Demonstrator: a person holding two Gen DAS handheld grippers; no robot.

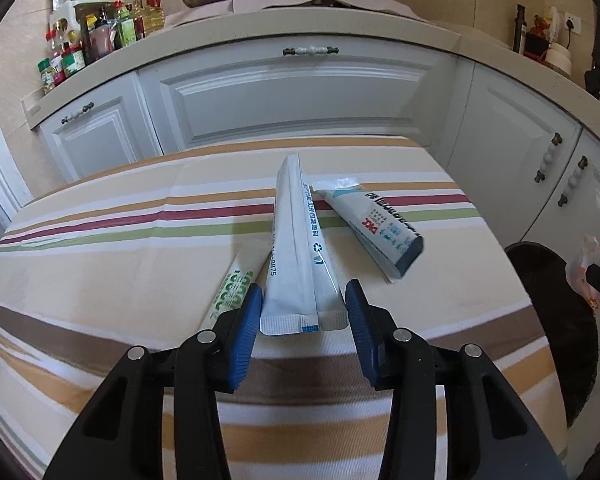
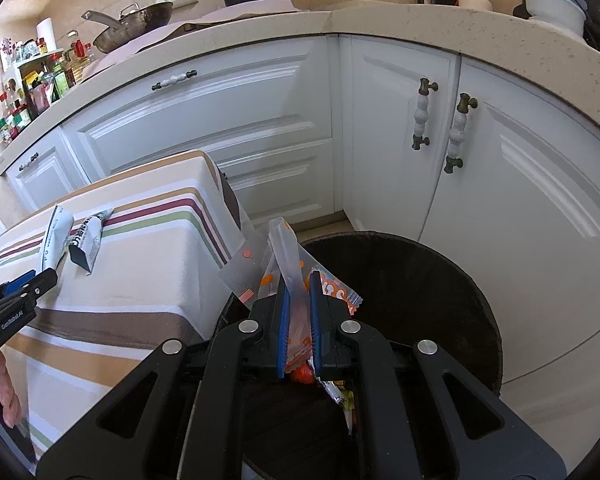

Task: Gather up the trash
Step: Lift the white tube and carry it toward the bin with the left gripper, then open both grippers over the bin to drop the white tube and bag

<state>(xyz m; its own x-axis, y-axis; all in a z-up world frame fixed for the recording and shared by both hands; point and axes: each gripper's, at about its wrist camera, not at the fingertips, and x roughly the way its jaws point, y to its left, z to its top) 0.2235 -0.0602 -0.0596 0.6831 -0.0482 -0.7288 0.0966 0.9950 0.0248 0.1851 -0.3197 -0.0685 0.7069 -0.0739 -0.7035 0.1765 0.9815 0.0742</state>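
your left gripper (image 1: 302,300) points down at a slant over the near edge of the striped table (image 1: 120,264). its jaws are half wide, one blue pad on each side of the near end of the long white packet (image 1: 296,248); whether the pads press it i cannot tell. a green-printed packet (image 1: 230,292) lies just left of it, and a white and blue tube (image 1: 380,228) lies to its right, toward the right edge. your right gripper (image 2: 300,312) also slants down, above the dark bin (image 2: 420,280) beside the table, jaws narrow and clamped on a clear orange-printed wrapper (image 2: 288,264). your hand (image 2: 4,396) shows at the left.
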